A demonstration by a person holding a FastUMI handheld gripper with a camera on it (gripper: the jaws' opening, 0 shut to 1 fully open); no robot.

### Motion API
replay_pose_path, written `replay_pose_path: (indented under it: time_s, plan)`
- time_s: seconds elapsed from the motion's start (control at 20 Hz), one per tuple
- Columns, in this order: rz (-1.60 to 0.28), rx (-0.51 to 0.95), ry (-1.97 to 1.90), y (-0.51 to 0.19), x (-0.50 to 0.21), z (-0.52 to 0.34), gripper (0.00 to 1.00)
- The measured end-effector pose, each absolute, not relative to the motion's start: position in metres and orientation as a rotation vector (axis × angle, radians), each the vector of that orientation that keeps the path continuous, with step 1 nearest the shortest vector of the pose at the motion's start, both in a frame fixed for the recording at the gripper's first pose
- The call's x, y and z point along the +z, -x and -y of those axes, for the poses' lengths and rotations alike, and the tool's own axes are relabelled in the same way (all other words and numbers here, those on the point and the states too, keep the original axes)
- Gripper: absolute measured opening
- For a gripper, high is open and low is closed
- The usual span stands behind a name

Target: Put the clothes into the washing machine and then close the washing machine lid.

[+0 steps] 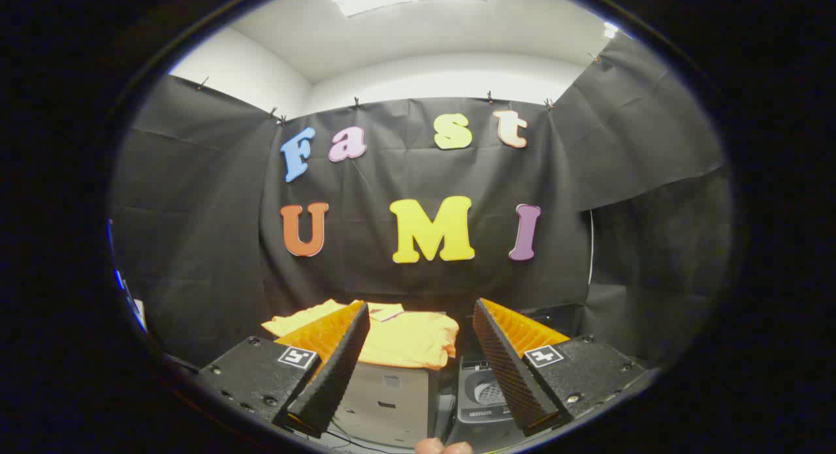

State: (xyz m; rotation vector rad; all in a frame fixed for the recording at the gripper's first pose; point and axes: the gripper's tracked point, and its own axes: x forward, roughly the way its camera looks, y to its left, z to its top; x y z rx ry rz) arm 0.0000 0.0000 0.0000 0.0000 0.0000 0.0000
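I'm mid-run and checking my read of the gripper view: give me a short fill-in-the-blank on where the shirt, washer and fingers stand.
1. The gripper has its fingers ____, with nothing between them.
2. The yellow shirt lies on top of a pale ____.
3. The washing machine sits beside that box, and its lid is ____.

Missing words: open; box; open

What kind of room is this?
Probably a small test booth set up like a laundry corner: black cloth walls, a yellow shirt lying on a box, and a little washing machine with its lid up. The open claw holds nothing.
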Motion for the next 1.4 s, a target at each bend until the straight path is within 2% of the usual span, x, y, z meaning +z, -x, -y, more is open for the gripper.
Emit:
replay_pose_path:
  time_s: [0.6,1.05,1.4]
  plan:
    - [-0.077,-0.025,0.035,-0.004,-0.022,0.001,1.00]
    - [-0.177,-0.106,0.003,0.003,-0.048,0.019,1.00]
    - [-0.206,-0.127,0.022,-0.002,-0.053,-0.001,1.00]
